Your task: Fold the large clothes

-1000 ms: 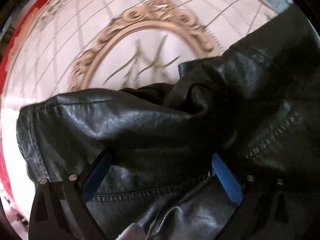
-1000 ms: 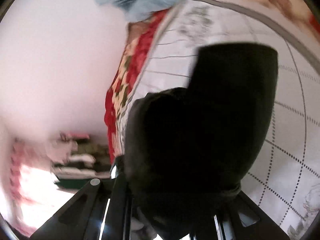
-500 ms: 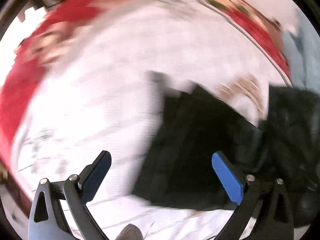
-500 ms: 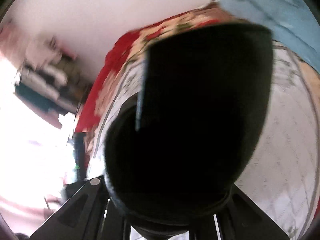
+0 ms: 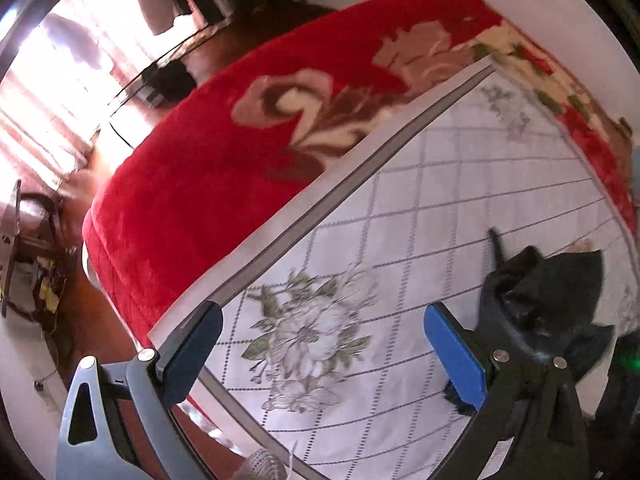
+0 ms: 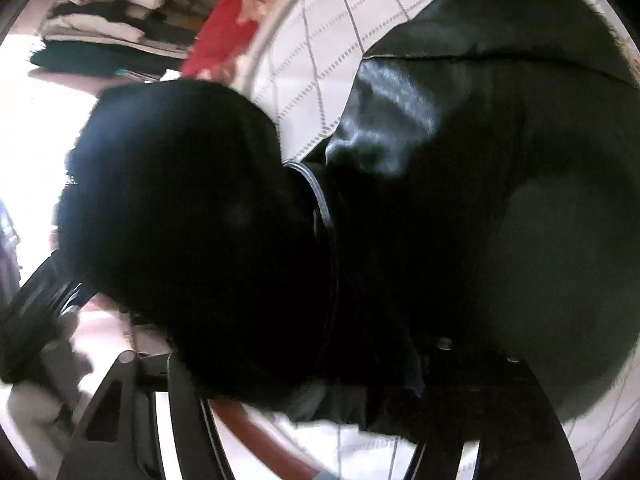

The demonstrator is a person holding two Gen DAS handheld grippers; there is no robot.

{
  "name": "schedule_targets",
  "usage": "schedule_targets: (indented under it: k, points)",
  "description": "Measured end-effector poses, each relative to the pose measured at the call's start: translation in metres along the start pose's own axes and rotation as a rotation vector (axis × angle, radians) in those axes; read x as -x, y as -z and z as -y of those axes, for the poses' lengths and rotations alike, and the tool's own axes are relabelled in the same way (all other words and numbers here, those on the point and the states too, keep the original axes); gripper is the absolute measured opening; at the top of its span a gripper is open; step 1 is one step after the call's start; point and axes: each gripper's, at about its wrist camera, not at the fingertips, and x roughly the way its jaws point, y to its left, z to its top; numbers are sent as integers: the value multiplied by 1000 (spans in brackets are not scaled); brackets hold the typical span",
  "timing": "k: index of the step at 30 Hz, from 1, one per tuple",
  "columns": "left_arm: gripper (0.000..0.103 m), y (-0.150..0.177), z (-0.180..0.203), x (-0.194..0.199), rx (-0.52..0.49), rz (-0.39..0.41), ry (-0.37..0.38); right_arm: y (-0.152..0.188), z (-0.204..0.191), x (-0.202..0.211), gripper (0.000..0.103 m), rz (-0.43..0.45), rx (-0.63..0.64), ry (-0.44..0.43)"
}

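Lying bunched on the bed's white quilted cover, a black leather jacket — heavy, slick, best gripped at seams. Left gripper is spread and empty; right gripper is opening, jacket between its jaws.

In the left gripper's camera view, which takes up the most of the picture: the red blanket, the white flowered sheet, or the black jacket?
As they look in that view only:
1. White flowered sheet and red blanket: too alike to rank.
2. Black jacket: smallest, a bunch at the right edge, partly hidden.
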Motion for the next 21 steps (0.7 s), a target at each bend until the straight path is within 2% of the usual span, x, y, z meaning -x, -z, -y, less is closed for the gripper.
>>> schedule_targets:
  k: [2,5,6,7,9,11,12,13,15,16,19,21]
  points:
    - [103,-6,14,17,-25,19,37,9,13,36,72,10,-42,-106]
    - [103,-15,44,28,-72,52,71,19,37,86,73,46,-121,-142]
    - [103,-16,55,31,-91,64,81,23,43,93,73,54,-131,-119]
    - [103,-17,69,30,-110,67,95,21,56,106,73,65,-159,-47]
    - [103,-15,98,14,-149,41,128,-1,77,119,72,86,-202,17]
    - [103,-14,124,-7,-180,15,144,-22,92,128,54,117,-219,86]
    - [103,-13,138,-21,-200,-3,151,-24,93,130,39,128,-216,103]
    - [103,-13,152,-36,-223,-23,158,-35,101,126,30,130,-215,125]
    - [103,-14,177,-67,-257,-74,180,-62,106,114,26,130,-206,149]
    - [103,-15,187,-86,-276,-106,184,-78,110,99,23,113,-193,197]
    - [103,-21,201,-133,-323,-154,122,-112,124,55,23,13,-228,277]
    - [103,-27,200,-148,-314,-179,121,-124,131,34,23,-17,-258,288]
